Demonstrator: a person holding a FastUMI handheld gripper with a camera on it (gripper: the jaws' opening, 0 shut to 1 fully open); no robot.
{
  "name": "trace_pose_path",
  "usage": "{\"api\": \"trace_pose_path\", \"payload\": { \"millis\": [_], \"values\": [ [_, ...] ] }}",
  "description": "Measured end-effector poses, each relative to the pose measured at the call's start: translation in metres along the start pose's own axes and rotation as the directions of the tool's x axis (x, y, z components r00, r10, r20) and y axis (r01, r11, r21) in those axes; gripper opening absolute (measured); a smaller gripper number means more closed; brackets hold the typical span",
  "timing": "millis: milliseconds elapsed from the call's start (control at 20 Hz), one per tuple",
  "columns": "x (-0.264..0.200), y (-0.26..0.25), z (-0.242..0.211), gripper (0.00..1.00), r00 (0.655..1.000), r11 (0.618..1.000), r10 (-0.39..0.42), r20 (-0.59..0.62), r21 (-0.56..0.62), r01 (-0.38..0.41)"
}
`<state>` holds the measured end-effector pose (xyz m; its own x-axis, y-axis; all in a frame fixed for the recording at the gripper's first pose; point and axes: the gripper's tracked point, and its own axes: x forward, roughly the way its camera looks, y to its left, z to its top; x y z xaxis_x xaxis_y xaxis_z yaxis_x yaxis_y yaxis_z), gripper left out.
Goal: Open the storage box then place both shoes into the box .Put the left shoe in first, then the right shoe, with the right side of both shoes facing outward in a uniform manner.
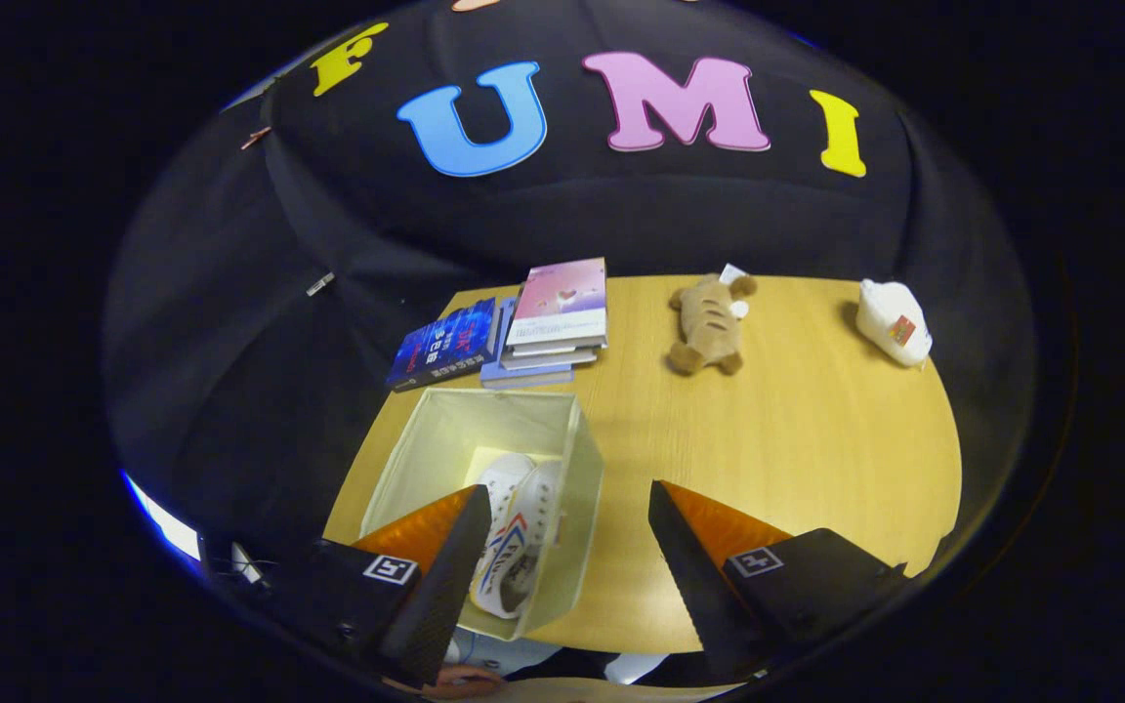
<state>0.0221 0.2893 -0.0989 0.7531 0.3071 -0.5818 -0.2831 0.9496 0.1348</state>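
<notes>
A black cloth wall is closing off the back of the booth, and in front of it a light wooden table (pixel 797 439) is taking up the middle of the scene. The gripper (pixel 567 537) is hanging above the near edge of the table with its two fingers spread wide apart and nothing lying between them; they are gripping nothing.

The storage box (pixel 577 488), a pale fabric bin with its top open, is sitting at about ten o'clock from the gap between the fingers, partly hidden behind the left finger. Inside it two white shoes (pixel 523 532) are lying side by side, toes pointing away toward the wall, the nearer one showing coloured stripes on its side. Which shoe is the left and which the right I cannot tell.

Beyond the box, at about eleven o'clock, a dark blue book (pixel 445 344) is lying just beside a stack of books (pixel 555 317) topped by a pink cover. At roughly one o'clock, well beyond the fingers, a brown plush toy (pixel 709 327) is lying on its belly. Farther round at two o'clock, near the table's far corner, a white packet (pixel 893 320) is resting.
</notes>
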Motion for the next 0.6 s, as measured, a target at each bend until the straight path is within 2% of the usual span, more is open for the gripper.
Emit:
{"api": "trace_pose_path", "payload": {
  "millis": [150, 250, 450, 600],
  "values": [
    [-0.029, -0.033, 0.034, 0.99, 0.992, 0.997, -0.006, 0.126, -0.070, 0.015],
    [-0.050, -0.053, 0.062, 0.99, 0.973, 0.995, 0.004, 0.230, -0.102, 0.020],
    [-0.097, -0.090, 0.110, 0.99, 0.908, 0.990, 0.019, 0.420, -0.132, 0.040],
    [-0.127, -0.111, 0.130, 0.99, 0.854, 0.990, 0.037, 0.519, -0.138, 0.041]
  ]
}}
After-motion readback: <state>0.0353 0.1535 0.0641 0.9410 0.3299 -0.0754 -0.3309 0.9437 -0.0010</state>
